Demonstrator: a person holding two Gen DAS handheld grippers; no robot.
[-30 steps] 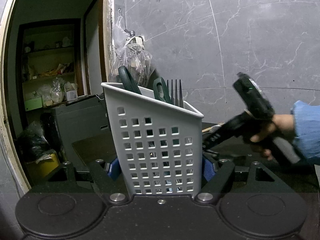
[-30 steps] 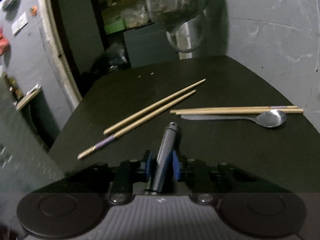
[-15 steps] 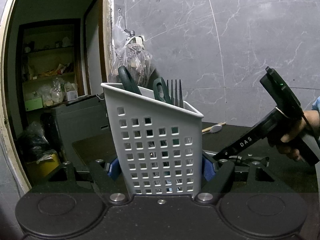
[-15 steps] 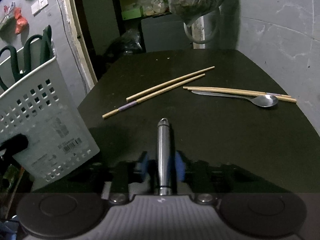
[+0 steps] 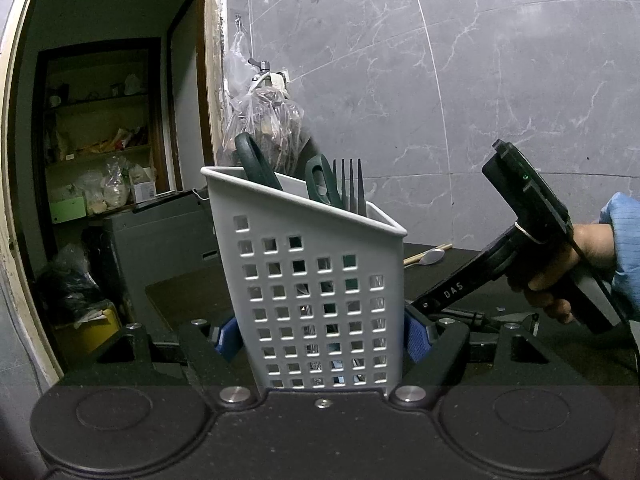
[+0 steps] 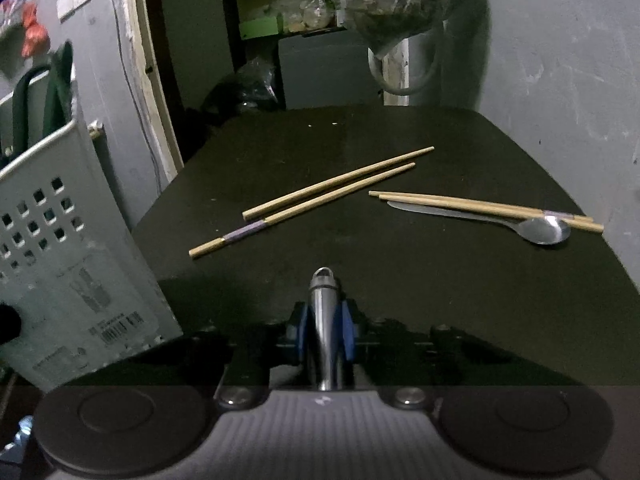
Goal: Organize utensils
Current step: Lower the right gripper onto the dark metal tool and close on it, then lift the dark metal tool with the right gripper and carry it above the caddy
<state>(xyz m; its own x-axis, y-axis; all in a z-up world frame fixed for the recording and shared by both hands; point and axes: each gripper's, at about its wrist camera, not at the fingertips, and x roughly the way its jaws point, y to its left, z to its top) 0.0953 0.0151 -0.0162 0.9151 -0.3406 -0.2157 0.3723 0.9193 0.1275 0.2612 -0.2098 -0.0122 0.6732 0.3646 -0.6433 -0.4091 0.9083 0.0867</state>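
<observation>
My left gripper [image 5: 320, 338] is shut on a white perforated utensil caddy [image 5: 312, 292] that holds green-handled scissors [image 5: 256, 166] and a fork [image 5: 352, 184]. My right gripper [image 6: 325, 330] is shut on a metal utensil handle [image 6: 323, 312] that points forward over the dark table [image 6: 400, 300]. The caddy also shows at the left of the right wrist view [image 6: 60, 248]. A pair of chopsticks [image 6: 320, 196], a second pair [image 6: 480, 206] and a metal spoon [image 6: 536, 228] lie on the table. The right gripper also shows in the left wrist view [image 5: 452, 312], just right of the caddy.
A plastic bag [image 5: 264, 128] hangs on the marble wall behind the table. An open doorway with cluttered shelves [image 5: 96, 152] is at the left. The table's left edge [image 6: 160, 204] drops off beside the caddy.
My right gripper has swung with the metal handle toward the caddy, which has come into its view at the left and grown closer. The left gripper and caddy have stayed still.
</observation>
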